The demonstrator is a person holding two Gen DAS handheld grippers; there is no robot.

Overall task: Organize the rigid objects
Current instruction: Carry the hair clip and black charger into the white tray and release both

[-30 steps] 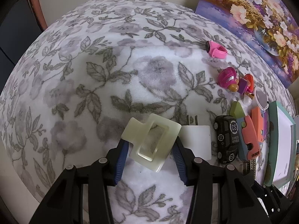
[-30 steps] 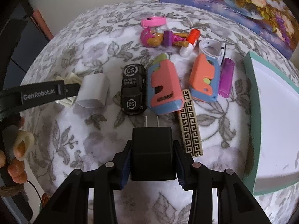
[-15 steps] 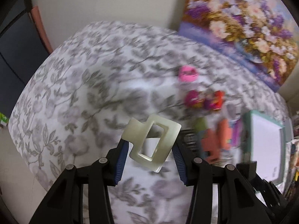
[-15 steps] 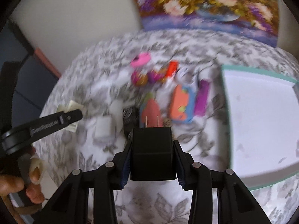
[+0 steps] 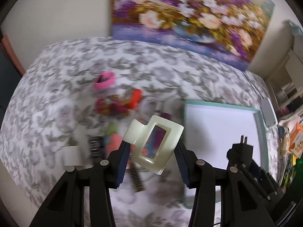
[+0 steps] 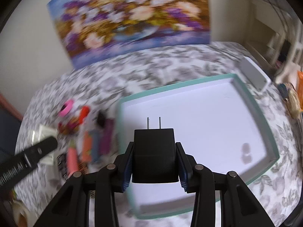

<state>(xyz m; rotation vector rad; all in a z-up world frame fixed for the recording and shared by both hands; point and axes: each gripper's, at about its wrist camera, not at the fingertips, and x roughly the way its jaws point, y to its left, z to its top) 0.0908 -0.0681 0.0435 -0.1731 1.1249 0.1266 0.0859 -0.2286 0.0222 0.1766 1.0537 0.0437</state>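
Items counted: one cream hair claw clip (image 5: pixel 153 144); one black plug adapter (image 6: pixel 154 154); one teal-rimmed white tray (image 6: pixel 253 102); one pink ring-shaped toy (image 5: pixel 104 80); one floral painting (image 5: pixel 185 19). The remaining small toys left of the tray are too blurred to count.

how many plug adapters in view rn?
2. A black plug adapter is clamped in the right gripper over the tray. A white one lies on the bedspread, left of the toys. Blur may hide more.
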